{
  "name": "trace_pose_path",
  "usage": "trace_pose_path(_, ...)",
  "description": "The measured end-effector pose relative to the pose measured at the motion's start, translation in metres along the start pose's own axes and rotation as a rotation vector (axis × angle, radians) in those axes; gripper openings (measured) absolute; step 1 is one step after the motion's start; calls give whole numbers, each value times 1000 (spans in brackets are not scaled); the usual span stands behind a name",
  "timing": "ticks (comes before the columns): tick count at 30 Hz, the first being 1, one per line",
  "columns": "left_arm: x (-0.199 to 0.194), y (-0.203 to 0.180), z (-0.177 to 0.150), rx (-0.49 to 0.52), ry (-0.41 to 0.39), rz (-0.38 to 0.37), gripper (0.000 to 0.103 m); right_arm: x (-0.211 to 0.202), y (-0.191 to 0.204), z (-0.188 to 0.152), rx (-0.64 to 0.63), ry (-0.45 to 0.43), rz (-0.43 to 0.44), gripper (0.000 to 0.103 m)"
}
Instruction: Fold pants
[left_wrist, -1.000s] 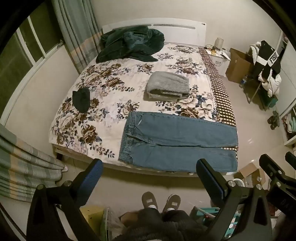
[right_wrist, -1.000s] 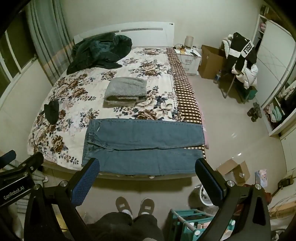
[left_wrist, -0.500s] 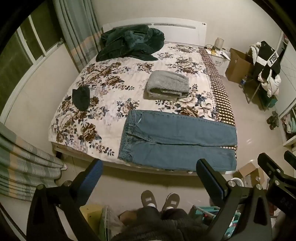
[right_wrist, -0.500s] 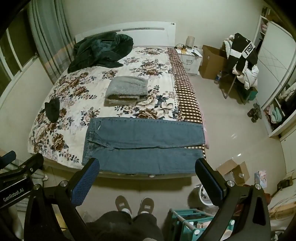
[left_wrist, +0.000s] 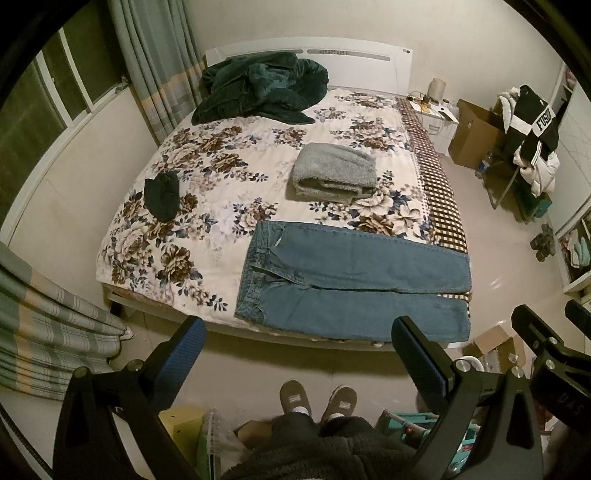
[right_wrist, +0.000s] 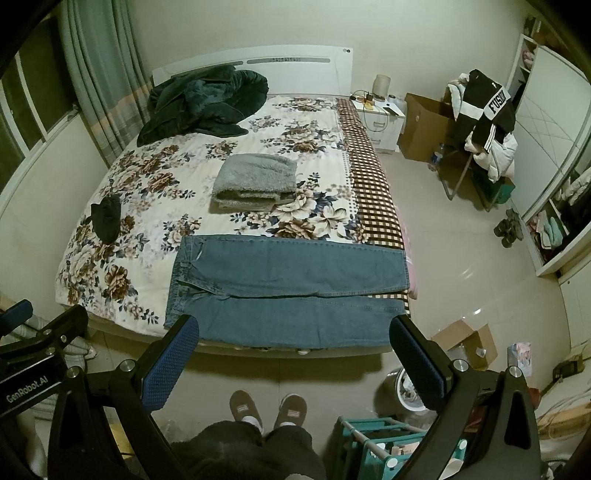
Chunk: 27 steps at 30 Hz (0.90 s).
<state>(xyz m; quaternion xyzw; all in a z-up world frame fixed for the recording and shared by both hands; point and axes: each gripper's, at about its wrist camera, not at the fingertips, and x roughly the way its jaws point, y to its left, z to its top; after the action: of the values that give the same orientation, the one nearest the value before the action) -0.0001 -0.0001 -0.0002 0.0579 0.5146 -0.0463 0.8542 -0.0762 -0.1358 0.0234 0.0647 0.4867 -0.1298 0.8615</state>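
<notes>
Both grippers are spread wide with nothing between the blue pads, held up in the air over the floor at the foot of the bed. The left gripper (left_wrist: 295, 336) sits just short of the bed edge, and the right gripper (right_wrist: 291, 332) does the same a bit further right; the right one also pokes into the corner of the left view.

The jeans (left_wrist: 351, 280) are laid out flat across the near edge of the bed (left_wrist: 166, 236), waistband to the left, legs running right, hems reaching the checked strip at the bed's right side. The two legs lie side by side, not folded yet. Neither gripper touches them.

Behind the jeans there's a folded grey blanket (left_wrist: 334, 170), well apart from a small dark cloth (left_wrist: 161, 194) off to the left. A dark green coat (left_wrist: 264, 86) is heaped by the headboard.

Down below, the person's slippers (right_wrist: 267, 406) are planted on the tile.
</notes>
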Motion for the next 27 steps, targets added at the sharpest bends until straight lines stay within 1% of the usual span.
trace_pose_path(27, 0, 0, 0, -2, -5, -6, 103, -8, 7, -6, -1, -12, -2, 103)
